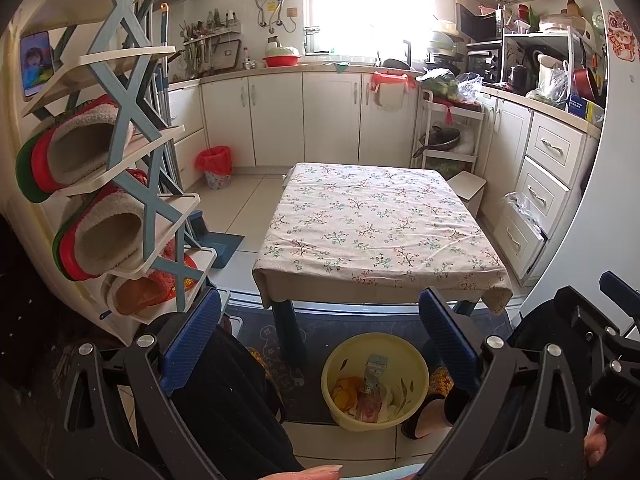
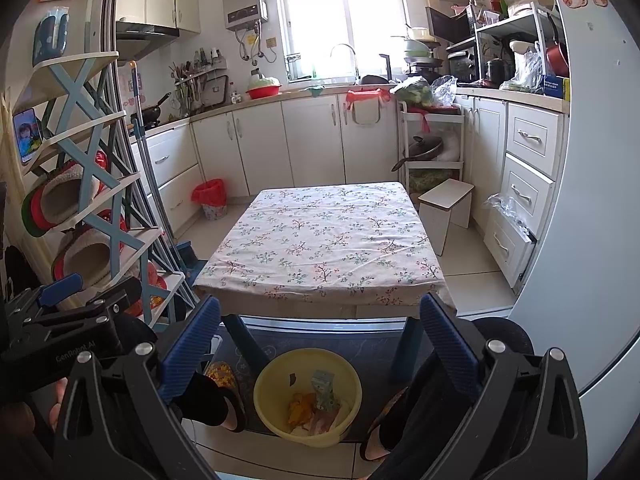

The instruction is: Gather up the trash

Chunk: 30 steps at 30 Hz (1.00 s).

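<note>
Sitting below both gaping hand-held grippers (image 1: 320, 336) (image 2: 320, 334) — trash-filled yellow basin (image 1: 416, 364) (image 2: 268, 384).

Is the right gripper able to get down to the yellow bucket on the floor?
Probably yes: the right gripper is open and empty, the yellow bucket sits right below it, and nothing lies between.

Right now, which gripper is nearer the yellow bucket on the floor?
Roughly equal, perhaps right. Both are open and empty above the yellow bucket. The right gripper sits almost centred over it; the left gripper has the bucket off toward its right finger.
</note>
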Each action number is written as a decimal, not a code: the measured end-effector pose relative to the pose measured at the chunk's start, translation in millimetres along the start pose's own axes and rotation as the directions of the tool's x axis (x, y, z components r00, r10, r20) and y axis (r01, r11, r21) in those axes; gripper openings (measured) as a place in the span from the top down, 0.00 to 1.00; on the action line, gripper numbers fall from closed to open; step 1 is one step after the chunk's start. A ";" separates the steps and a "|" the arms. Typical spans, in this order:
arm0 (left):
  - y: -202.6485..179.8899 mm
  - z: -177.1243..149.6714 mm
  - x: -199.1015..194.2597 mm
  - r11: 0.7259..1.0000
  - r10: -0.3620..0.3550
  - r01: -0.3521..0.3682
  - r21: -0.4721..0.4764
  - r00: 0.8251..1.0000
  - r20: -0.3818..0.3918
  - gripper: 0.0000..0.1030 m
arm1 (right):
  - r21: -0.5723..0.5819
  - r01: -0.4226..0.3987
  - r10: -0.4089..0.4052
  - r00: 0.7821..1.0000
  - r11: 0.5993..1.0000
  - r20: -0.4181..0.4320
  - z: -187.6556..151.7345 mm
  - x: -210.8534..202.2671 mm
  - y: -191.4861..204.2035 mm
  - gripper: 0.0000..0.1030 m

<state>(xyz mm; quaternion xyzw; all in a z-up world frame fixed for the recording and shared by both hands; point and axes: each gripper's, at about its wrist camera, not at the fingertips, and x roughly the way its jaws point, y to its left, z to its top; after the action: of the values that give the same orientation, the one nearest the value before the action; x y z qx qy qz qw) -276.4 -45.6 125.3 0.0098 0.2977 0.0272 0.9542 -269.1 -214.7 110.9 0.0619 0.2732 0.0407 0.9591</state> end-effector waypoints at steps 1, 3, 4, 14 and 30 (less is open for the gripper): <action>0.1 0.6 0.1 1.000 0.001 -0.001 0.001 1.000 0.001 0.08 | 0.000 0.000 0.000 1.000 1.000 0.000 0.0 0.1 0.1 0.07; 0.0 0.3 -0.2 1.000 0.001 -0.001 0.002 1.000 0.001 0.08 | 0.000 0.000 0.000 1.000 1.000 -0.002 -0.1 0.0 0.2 0.07; -0.2 -0.5 -0.5 1.000 0.001 -0.001 0.002 1.000 0.001 0.08 | -0.001 0.000 0.000 1.000 1.000 -0.002 0.0 0.1 0.4 0.07; 0.5 0.7 0.1 1.000 0.001 -0.001 0.001 1.000 -0.001 0.08 | -0.002 -0.002 0.002 1.000 1.000 -0.008 -1.5 3.1 3.3 0.07; 11.6 -1.5 17.0 0.988 -0.145 0.143 -0.065 0.989 -0.026 0.08 | -0.004 -0.008 0.008 0.999 1.000 -0.044 -5.0 19.1 0.0 0.07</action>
<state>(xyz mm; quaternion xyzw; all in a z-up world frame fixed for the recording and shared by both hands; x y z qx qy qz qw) -263.8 -33.1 114.8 -0.0420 0.3114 -0.0324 0.9488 -255.5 -212.0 96.7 0.0601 0.2936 0.0465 0.9529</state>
